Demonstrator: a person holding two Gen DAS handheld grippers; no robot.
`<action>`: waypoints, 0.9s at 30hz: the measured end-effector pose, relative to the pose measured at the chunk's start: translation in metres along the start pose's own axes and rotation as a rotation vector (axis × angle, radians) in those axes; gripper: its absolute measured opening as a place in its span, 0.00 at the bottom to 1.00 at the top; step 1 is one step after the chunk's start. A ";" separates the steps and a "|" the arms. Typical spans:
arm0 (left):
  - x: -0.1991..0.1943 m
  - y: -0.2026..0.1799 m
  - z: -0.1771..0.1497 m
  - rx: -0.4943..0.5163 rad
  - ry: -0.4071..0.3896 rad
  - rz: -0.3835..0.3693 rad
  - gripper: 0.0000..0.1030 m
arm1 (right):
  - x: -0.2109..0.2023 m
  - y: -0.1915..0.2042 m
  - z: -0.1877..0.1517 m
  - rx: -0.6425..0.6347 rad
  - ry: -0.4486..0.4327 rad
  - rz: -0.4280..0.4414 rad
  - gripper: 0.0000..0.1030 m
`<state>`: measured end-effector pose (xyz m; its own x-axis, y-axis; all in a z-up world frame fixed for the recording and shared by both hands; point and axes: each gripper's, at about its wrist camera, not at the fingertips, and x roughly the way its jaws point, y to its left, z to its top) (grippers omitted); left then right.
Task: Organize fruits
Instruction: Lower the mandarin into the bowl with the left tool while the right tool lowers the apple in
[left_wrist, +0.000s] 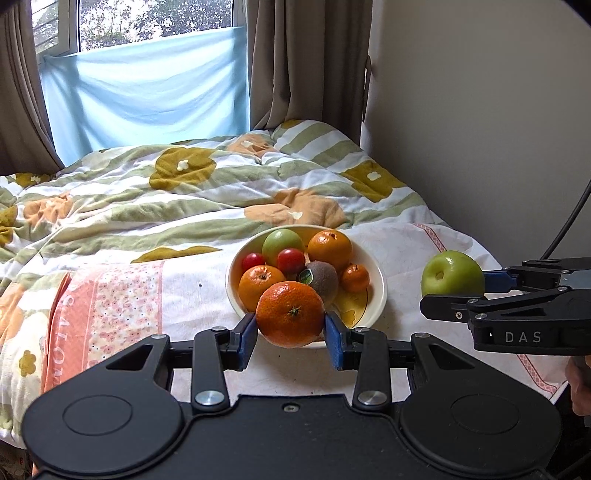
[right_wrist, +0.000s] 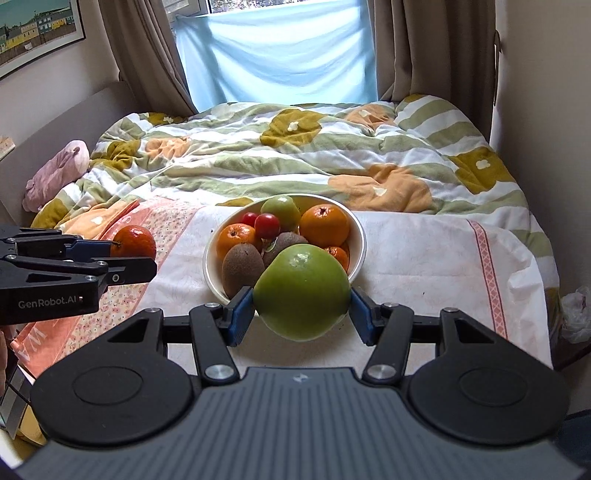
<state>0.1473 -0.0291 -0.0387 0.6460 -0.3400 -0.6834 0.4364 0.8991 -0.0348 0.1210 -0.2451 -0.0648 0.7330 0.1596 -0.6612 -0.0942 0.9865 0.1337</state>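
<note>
Now we hold a fruit in each gripper before the bowl on the bed.
Our left gripper (left_wrist: 290, 334) has its fingers closed on the orange (left_wrist: 290, 314); the white bowl (left_wrist: 380, 291) of fruit sits between; our right gripper (right_wrist: 301, 314) has its fingers clamped on the green apple (right_wrist: 302, 291).

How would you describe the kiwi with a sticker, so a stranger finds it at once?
On the bed stands a cream bowl of fruit. Near its middle, between the oranges, lies a brown fuzzy kiwi. It alone bears a small green sticker.
</note>
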 end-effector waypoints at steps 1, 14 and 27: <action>0.002 -0.004 0.002 -0.004 -0.003 0.008 0.42 | 0.000 -0.003 0.003 -0.008 0.001 0.007 0.68; 0.076 -0.061 0.011 0.002 0.061 0.061 0.42 | 0.039 -0.053 0.033 -0.083 0.051 0.098 0.68; 0.119 -0.077 0.002 0.067 0.128 0.145 0.90 | 0.078 -0.075 0.035 -0.103 0.103 0.155 0.68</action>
<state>0.1921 -0.1399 -0.1159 0.6224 -0.1668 -0.7647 0.3883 0.9141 0.1166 0.2086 -0.3080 -0.1005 0.6321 0.3068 -0.7116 -0.2725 0.9476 0.1666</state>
